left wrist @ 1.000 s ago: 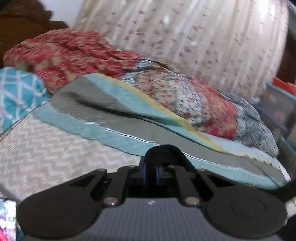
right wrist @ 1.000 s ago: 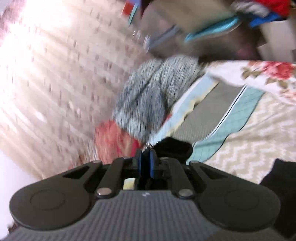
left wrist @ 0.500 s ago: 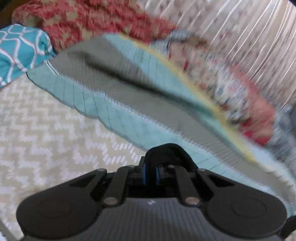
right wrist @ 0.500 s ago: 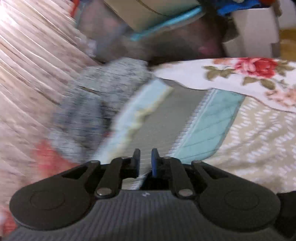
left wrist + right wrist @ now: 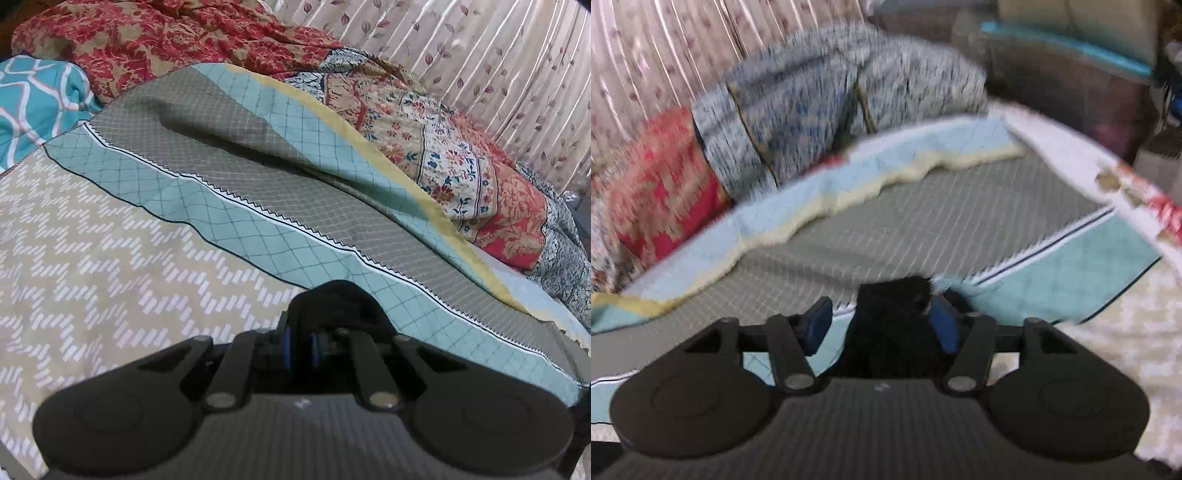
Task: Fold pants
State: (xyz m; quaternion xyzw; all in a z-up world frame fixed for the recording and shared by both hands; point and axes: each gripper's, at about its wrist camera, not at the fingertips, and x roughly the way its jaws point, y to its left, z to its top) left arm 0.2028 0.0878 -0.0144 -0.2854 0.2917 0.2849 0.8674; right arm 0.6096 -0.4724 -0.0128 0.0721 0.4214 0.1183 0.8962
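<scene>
Pants (image 5: pixel 332 306) on the bed (image 5: pixel 110 258): left tongs (image 5: pixel 299 349) pinch them, right tongs (image 5: pixel 882 323) are opening, releasing; next, regrip.

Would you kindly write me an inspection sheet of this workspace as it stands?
Surface: bed under a beige zigzag sheet with grey and teal bands.
Job's things: black cloth, probably the pants, bunched between both grippers' jaws.
Clutter: patterned quilts heaped along the far side; teal pillow.
Grippers: left gripper shut on black cloth; right gripper opening, cloth between its jaws.
Cables: nothing seen.
Surroundings: leaf-print curtain; dark, blurred furniture.
</scene>
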